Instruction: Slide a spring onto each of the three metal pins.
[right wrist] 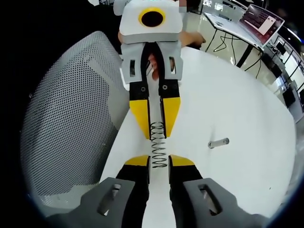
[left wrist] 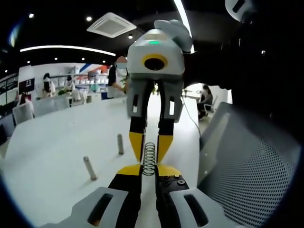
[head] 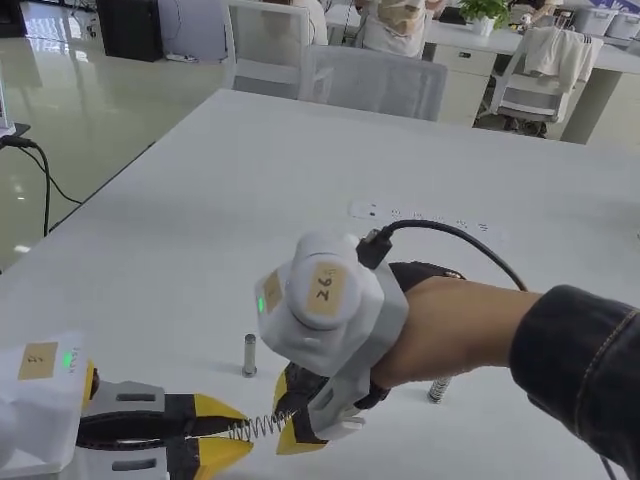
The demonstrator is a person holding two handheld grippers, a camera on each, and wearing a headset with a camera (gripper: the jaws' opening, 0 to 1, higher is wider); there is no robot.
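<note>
Yellow-tipped left gripper, low at the left, clamps one end of the spring. The spring lies level, its long axis running left to right over the desk. The right gripper clamps its other end. A bare upright pin stands just beyond, near both, so the spring likely needs tipping upright.

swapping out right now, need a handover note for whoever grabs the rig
Left gripper and right gripper: each shut on one end of the same spring.
Bare pin stands upright near the grippers; second pin, farther right in the head view, looks ribbed, probably already carrying a spring.
Left to do: slide this spring onto the bare pin, then check the remaining pin.
</note>
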